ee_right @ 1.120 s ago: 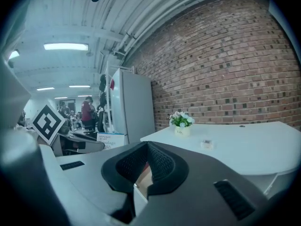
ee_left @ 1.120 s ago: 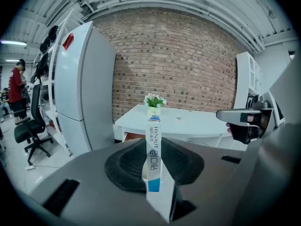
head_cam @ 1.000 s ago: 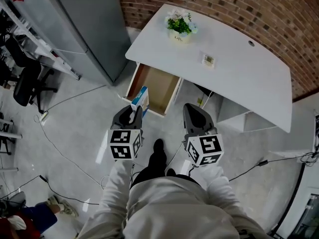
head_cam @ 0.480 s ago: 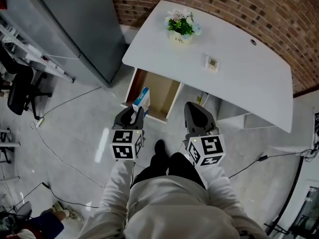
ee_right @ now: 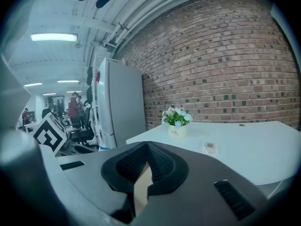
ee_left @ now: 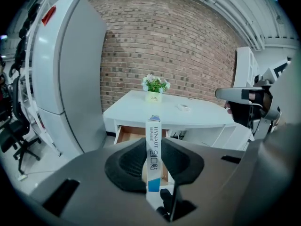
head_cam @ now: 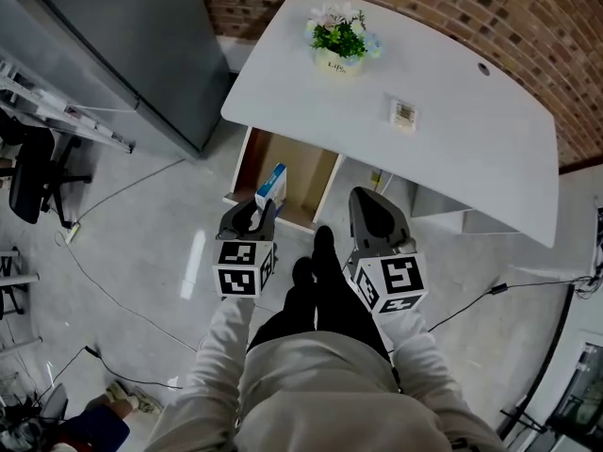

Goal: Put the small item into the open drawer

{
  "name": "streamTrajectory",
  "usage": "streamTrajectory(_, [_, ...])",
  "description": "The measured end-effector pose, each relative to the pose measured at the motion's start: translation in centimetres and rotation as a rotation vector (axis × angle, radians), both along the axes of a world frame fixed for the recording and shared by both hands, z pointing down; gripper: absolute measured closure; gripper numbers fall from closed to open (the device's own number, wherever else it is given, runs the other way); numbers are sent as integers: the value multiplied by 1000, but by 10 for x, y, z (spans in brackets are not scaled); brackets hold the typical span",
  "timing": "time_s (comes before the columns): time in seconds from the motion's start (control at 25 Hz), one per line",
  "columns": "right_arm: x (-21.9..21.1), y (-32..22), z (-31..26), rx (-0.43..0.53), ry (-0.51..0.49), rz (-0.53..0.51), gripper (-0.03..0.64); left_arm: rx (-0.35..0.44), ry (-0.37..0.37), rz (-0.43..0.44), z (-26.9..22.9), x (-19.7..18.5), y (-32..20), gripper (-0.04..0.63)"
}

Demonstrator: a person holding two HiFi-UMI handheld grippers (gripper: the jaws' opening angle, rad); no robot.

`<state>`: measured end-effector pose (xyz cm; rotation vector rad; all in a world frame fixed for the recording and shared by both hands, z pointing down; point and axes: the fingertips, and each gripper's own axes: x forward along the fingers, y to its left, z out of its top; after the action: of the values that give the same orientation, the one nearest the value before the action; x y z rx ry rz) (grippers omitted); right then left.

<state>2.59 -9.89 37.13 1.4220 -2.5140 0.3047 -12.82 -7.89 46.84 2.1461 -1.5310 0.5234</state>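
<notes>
My left gripper [head_cam: 256, 217] is shut on a small, narrow white-and-blue box [head_cam: 270, 185], which stands upright between the pads [ee_left: 153, 159]. In the head view the box overlaps the front left part of the open wooden drawer [head_cam: 306, 172], which is pulled out from under the white desk [head_cam: 452, 158]. From the left gripper view the drawer [ee_left: 127, 134] lies ahead and lower. My right gripper [head_cam: 374, 217] hangs beside the drawer's right front corner, its jaws [ee_right: 146, 166] shut with nothing held.
On the desk stand a potted plant [head_cam: 340, 40] and a small flat packet [head_cam: 404, 113]. A tall grey cabinet [head_cam: 113, 45] rises left of the drawer. An office chair [head_cam: 38, 172] and cables are on the floor at left. The person's feet [head_cam: 316, 262] are between the grippers.
Both grippers and the person have come closer to the desk. The box now reaches over the drawer's front. One foot has stepped forward between the grippers.
</notes>
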Motion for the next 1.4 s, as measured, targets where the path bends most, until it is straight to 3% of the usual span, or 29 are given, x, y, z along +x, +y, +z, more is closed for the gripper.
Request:
streamTrajectory(0.48, [0,-44,16,-25,-9,-10,591,-82,-26,43,42,20,-46,494])
streamTrajectory(1.0, [-1,-83,40,-55,6,-18,591,-239,-51,85,119,44,-77,494])
streamTrajectory(1.4, [12,-107,57,-73,11,6,591,-362,-88,58,189,48,-95,494])
